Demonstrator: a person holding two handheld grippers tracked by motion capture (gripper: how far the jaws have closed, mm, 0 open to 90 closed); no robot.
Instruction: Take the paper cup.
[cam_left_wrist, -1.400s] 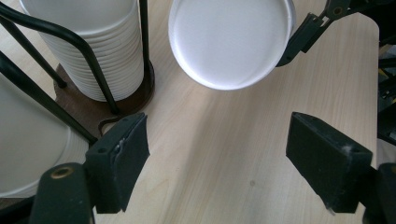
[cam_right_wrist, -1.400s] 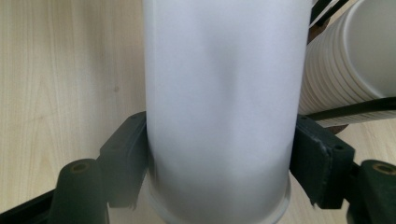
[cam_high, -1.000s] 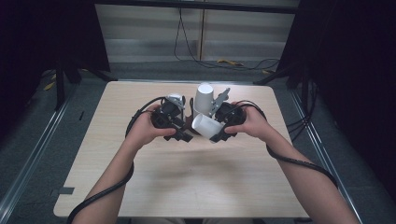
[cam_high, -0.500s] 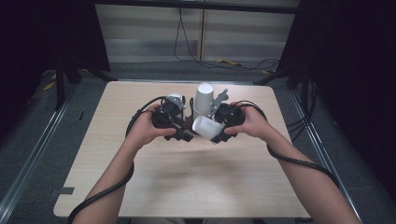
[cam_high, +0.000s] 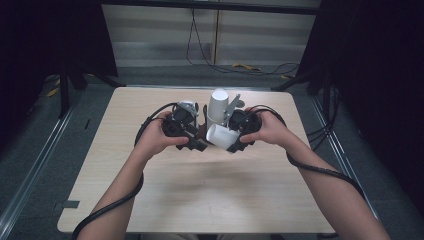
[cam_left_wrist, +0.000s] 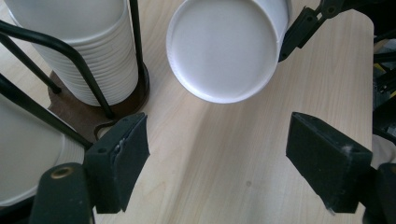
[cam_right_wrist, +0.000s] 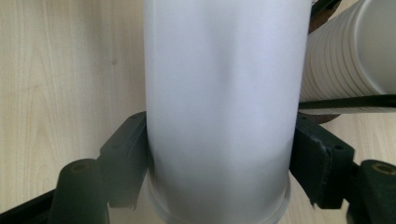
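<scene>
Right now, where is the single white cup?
In the high view, the white cup lies sideways in the right hand-held gripper, just in front of the cup stack.

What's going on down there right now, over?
Right hand-held gripper shut on white cup, held sideways. Left hand-held gripper open, empty, facing cup's base. Cup stack in wire holder close behind; table between.

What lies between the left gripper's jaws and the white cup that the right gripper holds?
Bare table: in the left gripper view, nothing lies between the open left gripper and the cup, clamped in the right gripper.
</scene>
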